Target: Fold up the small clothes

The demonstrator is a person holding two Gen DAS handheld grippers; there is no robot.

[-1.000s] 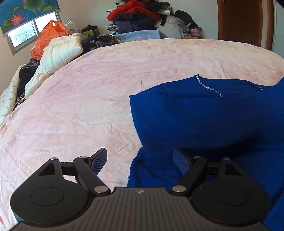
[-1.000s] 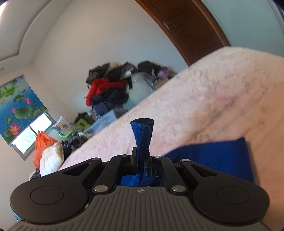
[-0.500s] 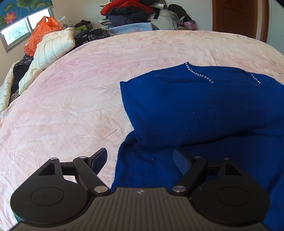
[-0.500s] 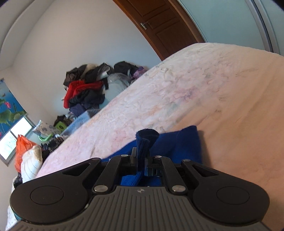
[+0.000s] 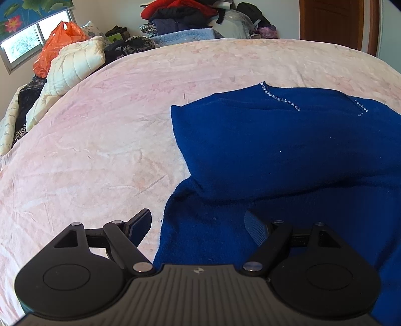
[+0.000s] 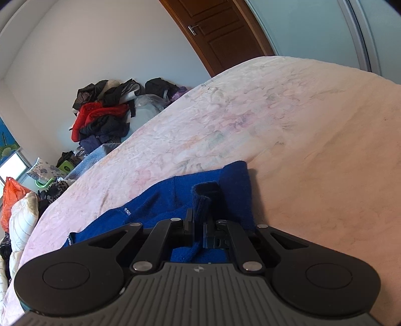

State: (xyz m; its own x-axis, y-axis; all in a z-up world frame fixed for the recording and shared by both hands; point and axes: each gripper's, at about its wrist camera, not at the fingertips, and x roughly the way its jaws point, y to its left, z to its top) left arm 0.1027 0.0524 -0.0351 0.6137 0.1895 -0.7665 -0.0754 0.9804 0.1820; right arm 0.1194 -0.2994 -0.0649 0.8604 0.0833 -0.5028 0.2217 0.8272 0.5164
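Note:
A dark blue knit sweater (image 5: 288,150) with a beaded neckline lies on the pink bed cover (image 5: 100,140), one part folded over the rest. My left gripper (image 5: 198,223) is open and empty, low over the sweater's lower left edge. My right gripper (image 6: 199,224) is shut on a fold of the blue sweater (image 6: 203,198), which sticks up between the fingers, low over the rest of the garment (image 6: 155,198) on the bed.
A cream quilted jacket (image 5: 72,65) and an orange bag (image 5: 57,42) sit at the bed's left edge. A pile of clothes (image 5: 185,15) lies beyond the far edge. A brown door (image 6: 223,32) stands at the back right.
My right gripper has lowered with the sweater fold toward the bed, over the garment. My left gripper's view has shifted slightly over the sweater's edge; it stays open.

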